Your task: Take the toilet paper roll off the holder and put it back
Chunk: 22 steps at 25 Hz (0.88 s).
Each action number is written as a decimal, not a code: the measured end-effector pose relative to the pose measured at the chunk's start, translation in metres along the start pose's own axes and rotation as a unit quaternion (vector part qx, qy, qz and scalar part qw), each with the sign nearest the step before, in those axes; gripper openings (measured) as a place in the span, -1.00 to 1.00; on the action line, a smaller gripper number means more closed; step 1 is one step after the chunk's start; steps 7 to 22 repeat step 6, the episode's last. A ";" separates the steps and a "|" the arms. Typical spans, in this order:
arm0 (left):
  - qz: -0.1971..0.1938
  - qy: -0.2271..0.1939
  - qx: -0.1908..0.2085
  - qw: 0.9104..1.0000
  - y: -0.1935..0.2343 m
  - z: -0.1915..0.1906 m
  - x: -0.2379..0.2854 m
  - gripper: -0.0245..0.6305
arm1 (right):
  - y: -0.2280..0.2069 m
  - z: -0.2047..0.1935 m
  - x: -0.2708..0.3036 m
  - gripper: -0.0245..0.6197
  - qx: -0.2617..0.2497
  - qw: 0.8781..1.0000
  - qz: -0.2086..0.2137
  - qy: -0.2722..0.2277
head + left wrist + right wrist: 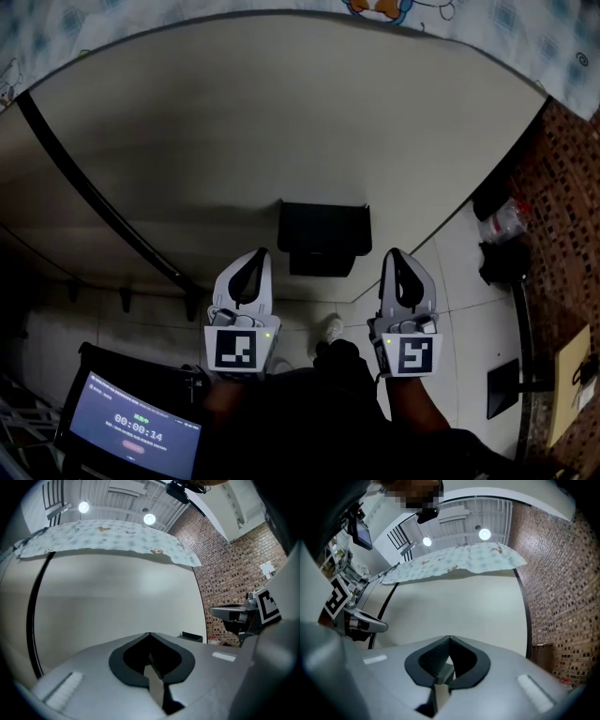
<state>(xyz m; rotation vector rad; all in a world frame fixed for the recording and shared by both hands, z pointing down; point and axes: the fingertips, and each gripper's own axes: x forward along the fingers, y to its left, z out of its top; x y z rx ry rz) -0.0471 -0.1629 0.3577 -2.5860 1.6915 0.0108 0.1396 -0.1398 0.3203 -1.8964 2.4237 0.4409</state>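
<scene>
A black box-shaped holder [323, 239] hangs on the pale wall [281, 122], and I see no toilet paper roll on it or anywhere else. My left gripper [258, 255] is held up just left of the holder, shut with nothing in it. Just right of the holder is my right gripper [395, 254], also shut and empty. In the left gripper view the shut left gripper [150, 633] points at the wall, with a corner of the holder [192, 636] and the right gripper [239, 616] off to the right. The right gripper view shows the right gripper [450, 638] closed before bare wall.
A black strip [94, 197] runs slantwise down the wall at the left. A patterned cloth [469, 23] drapes over the wall's top. A brick wall [562, 187] and a plastic bag [506, 220] are at the right. A timer tablet [131, 431] sits at lower left.
</scene>
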 end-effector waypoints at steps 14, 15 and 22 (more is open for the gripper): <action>-0.001 -0.002 0.008 1.000 -0.003 0.001 0.001 -0.87 | 0.001 -0.002 0.003 -0.92 0.005 1.000 0.002 0.003; -0.001 -0.002 0.008 1.000 -0.003 0.001 0.001 -0.87 | 0.001 -0.002 0.003 -0.92 0.005 1.000 0.002 0.003; -0.001 -0.002 0.008 1.000 -0.003 0.001 0.001 -0.87 | 0.001 -0.002 0.003 -0.92 0.005 1.000 0.002 0.003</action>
